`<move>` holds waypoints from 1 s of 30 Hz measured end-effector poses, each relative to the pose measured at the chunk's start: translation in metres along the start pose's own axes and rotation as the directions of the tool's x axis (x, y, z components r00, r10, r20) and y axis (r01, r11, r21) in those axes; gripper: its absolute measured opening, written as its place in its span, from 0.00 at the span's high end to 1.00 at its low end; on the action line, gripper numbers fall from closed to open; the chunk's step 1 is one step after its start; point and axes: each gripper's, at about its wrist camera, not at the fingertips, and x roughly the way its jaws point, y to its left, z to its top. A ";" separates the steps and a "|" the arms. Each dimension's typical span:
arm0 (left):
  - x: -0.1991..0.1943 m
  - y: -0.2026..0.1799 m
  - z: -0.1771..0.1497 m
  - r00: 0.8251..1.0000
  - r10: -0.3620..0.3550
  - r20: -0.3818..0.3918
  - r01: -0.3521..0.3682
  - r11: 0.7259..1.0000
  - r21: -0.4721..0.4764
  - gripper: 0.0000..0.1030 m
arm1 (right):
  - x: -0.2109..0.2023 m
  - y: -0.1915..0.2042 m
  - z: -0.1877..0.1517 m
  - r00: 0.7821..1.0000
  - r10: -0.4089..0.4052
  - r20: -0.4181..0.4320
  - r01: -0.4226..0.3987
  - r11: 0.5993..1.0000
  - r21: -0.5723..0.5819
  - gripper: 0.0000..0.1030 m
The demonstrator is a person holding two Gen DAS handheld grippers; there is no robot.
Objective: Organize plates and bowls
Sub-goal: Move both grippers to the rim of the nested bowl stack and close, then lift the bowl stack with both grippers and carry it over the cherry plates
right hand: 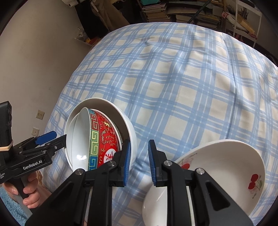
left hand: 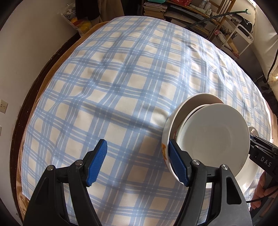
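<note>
A leaning nest of dishes rests on the checked tablecloth (left hand: 121, 83): an outer white bowl (right hand: 119, 113), a red patterned bowl (right hand: 106, 139) and a white dish (right hand: 80, 139) inside it. In the left wrist view the white dish (left hand: 213, 137) faces me and the outer bowl (left hand: 166, 132) wraps it. My right gripper (right hand: 139, 161) stands narrow around the outer bowl's right wall. Its left pad lies against the wall, and a strip of cloth shows before the right pad. My left gripper (left hand: 138, 162) is open, its right pad touching the bowl's left rim.
A plate with cherries (right hand: 225, 165) and another white dish (right hand: 156, 200) lie at the lower right, partly under my right gripper. Crowded shelves (left hand: 173, 10) and a white cart (left hand: 243, 34) stand beyond the far edge. A hand (right hand: 29, 193) holds the left gripper's handle.
</note>
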 end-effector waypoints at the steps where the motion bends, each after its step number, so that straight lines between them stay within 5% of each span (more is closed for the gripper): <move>1: 0.001 0.001 0.000 1.000 -0.003 -0.001 0.003 1.000 -0.004 0.32 | 0.000 -0.001 0.000 1.000 0.004 0.000 -0.004 1.000 0.004 0.78; 5: 0.003 -0.001 -0.001 1.000 0.006 0.003 -0.006 1.000 0.002 0.36 | 0.002 -0.002 0.001 1.000 0.024 -0.006 -0.024 1.000 0.019 0.78; 10: 0.005 -0.006 0.000 0.997 -0.071 -0.010 0.071 0.998 0.001 0.77 | 0.002 0.004 0.001 1.000 0.026 -0.011 -0.025 1.000 0.003 0.78; 15: 0.013 -0.006 0.003 0.988 -0.154 -0.030 0.154 0.988 -0.024 0.96 | 0.002 0.010 0.003 1.000 -0.010 -0.014 0.010 1.000 -0.016 0.78; 24: 0.018 -0.003 0.005 0.979 -0.197 -0.044 0.195 0.980 -0.046 0.97 | 0.009 0.014 0.005 0.995 -0.081 -0.052 0.082 0.997 0.013 0.78; 30: 0.018 0.000 0.005 0.975 -0.219 -0.040 0.216 0.974 -0.067 0.96 | 0.013 0.016 0.003 0.998 -0.055 -0.044 0.057 0.996 0.064 0.90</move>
